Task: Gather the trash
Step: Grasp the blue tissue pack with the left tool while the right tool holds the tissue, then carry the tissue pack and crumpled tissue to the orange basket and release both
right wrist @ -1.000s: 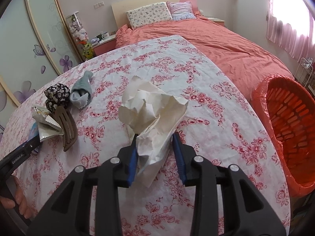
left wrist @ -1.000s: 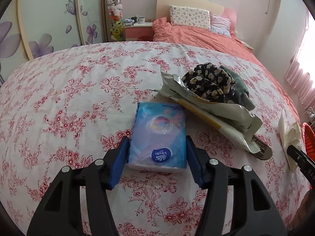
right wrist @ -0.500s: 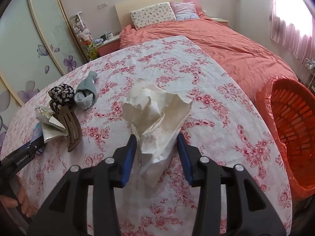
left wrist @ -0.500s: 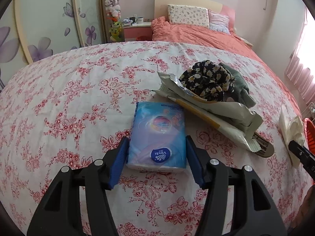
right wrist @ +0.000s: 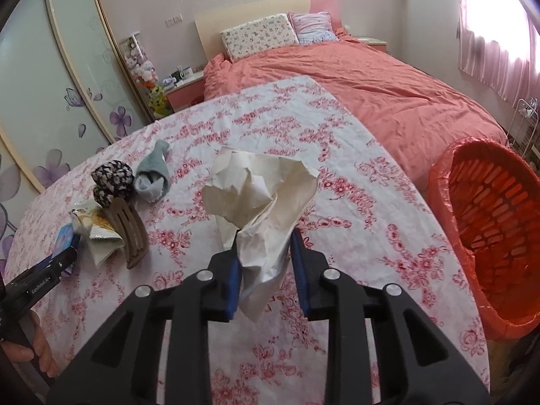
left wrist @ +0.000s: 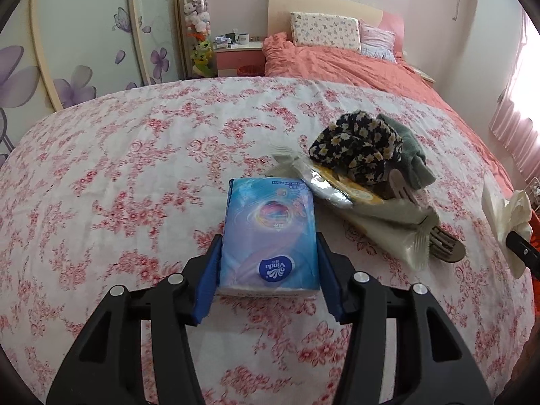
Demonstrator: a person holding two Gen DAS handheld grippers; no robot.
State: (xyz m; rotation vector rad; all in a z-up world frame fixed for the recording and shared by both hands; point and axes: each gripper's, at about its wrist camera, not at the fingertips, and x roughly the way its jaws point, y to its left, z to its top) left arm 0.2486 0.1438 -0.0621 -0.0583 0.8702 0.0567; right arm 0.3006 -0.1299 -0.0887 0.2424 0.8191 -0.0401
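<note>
My right gripper (right wrist: 265, 266) is shut on a crumpled cream paper wad (right wrist: 261, 199) and holds it above the floral table cover. The wad also shows at the right edge of the left wrist view (left wrist: 506, 217). An orange bin with a red liner (right wrist: 486, 233) stands below the table edge to the right. My left gripper (left wrist: 269, 273) has its blue pads against both sides of a blue Vinda tissue pack (left wrist: 269, 233) that lies on the table. An empty snack wrapper (left wrist: 368, 216) lies just right of the pack.
A black daisy-print scrunchie (left wrist: 354, 145), a grey sock (left wrist: 405, 155) and a brown hair claw (right wrist: 130, 233) lie by the wrapper. A bed with a coral cover (right wrist: 371, 77) stands beyond the table. Wardrobe doors are on the left.
My right gripper has lifted the paper wad a little and shifted toward the bin side. The left gripper has stayed around the tissue pack.
</note>
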